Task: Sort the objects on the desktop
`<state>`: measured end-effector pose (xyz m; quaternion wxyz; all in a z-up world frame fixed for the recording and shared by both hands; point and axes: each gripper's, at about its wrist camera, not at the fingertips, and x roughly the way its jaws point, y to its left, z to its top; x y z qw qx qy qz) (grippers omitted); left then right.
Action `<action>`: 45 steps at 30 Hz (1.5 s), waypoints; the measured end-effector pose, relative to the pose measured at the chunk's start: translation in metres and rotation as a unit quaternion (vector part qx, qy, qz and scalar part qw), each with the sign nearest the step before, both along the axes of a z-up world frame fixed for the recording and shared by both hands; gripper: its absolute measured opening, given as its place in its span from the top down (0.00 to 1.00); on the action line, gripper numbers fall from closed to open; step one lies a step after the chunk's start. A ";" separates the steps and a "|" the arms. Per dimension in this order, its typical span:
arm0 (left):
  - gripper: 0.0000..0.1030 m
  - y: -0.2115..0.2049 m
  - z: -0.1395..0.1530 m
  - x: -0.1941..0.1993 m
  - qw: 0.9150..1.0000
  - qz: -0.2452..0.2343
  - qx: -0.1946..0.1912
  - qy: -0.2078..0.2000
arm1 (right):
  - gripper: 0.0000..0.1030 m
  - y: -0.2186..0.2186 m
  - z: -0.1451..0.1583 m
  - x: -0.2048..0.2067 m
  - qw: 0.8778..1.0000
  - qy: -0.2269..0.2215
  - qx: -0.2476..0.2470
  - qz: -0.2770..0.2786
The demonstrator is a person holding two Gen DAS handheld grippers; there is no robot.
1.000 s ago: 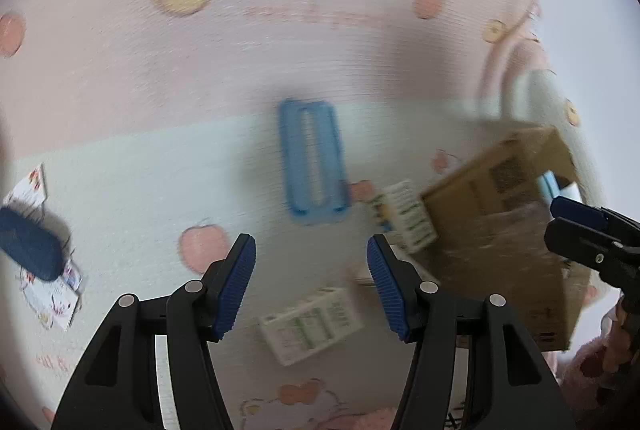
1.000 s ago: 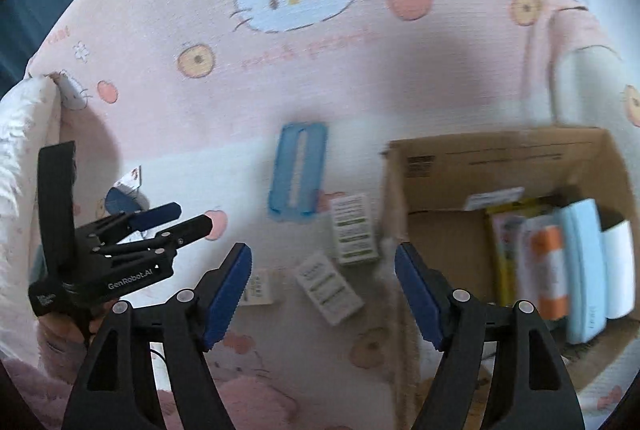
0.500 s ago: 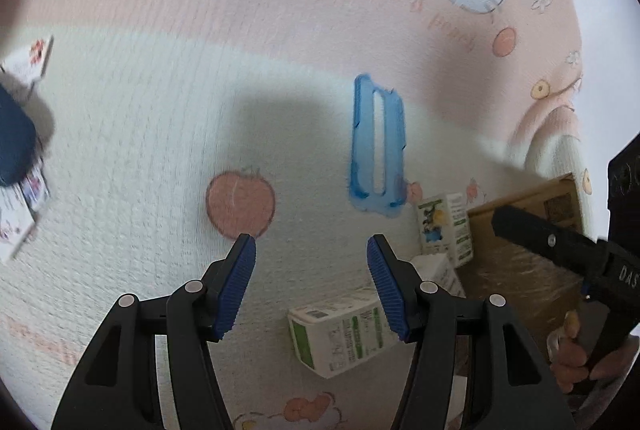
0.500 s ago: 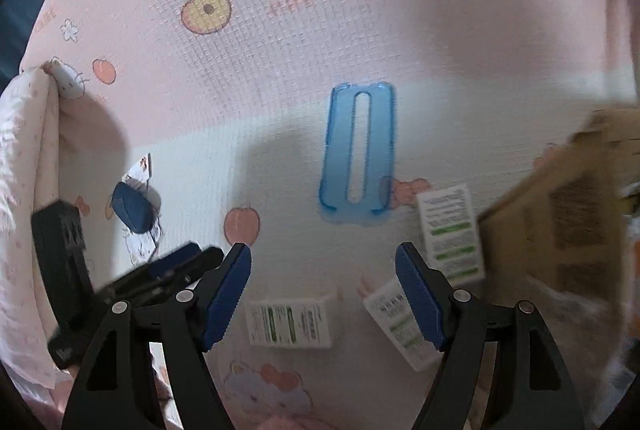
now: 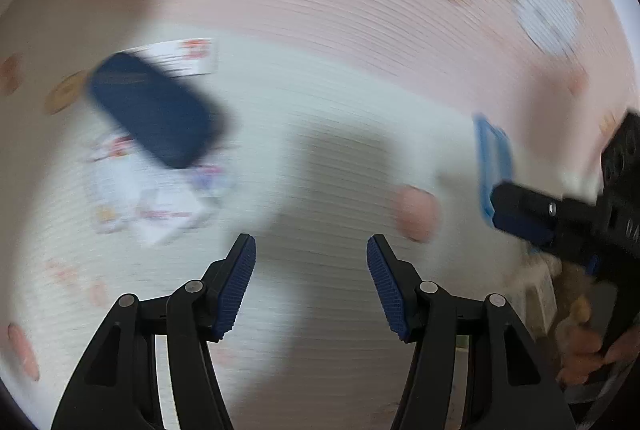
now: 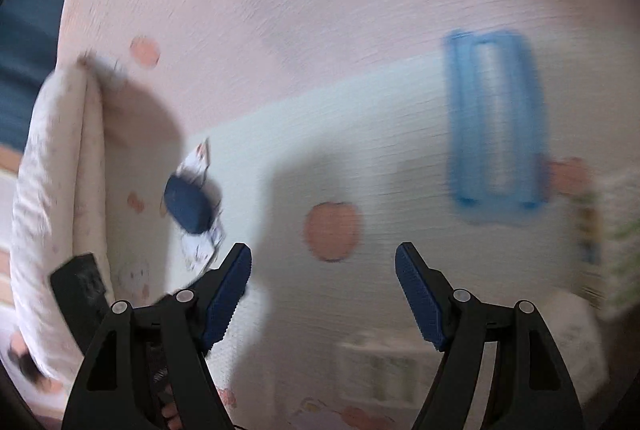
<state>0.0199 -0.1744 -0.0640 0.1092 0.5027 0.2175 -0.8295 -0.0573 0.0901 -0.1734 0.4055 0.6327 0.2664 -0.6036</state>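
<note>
Both tools [image 5: 311, 284] [image 6: 323, 294] gaping, empty; blue tray [image 6: 496, 124] empty on blanket [image 6: 360, 30].

Under you lies a pink-and-cream cartoon blanket [image 6: 360, 30] printed with peaches [image 6: 331, 231]; its folded edge [image 6: 60, 170] rises at your left.

Legible text: none.
You'll find print on the small boxes [image 6: 376, 370] and cards [image 5: 160, 206] too motion-blurred to read in either wrist view.
</note>
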 end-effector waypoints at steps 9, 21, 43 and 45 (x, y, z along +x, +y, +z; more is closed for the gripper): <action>0.40 -0.092 -0.017 0.032 0.983 0.177 0.028 0.031 | 0.29 -0.032 -0.068 0.039 0.997 -0.063 -0.042 0.033; 0.89 -0.144 -0.035 0.019 0.973 0.218 -0.027 0.067 | 0.84 -0.060 -0.118 0.085 0.995 -0.025 -0.026 0.093; 0.91 -0.054 -0.047 -0.005 0.993 0.022 0.111 0.023 | 0.84 -0.022 -0.093 0.048 0.999 -0.019 -0.034 0.002; 0.91 -0.036 -0.050 -0.013 0.992 0.007 0.128 0.023 | 0.84 -0.014 -0.078 0.039 1.000 0.005 -0.023 0.007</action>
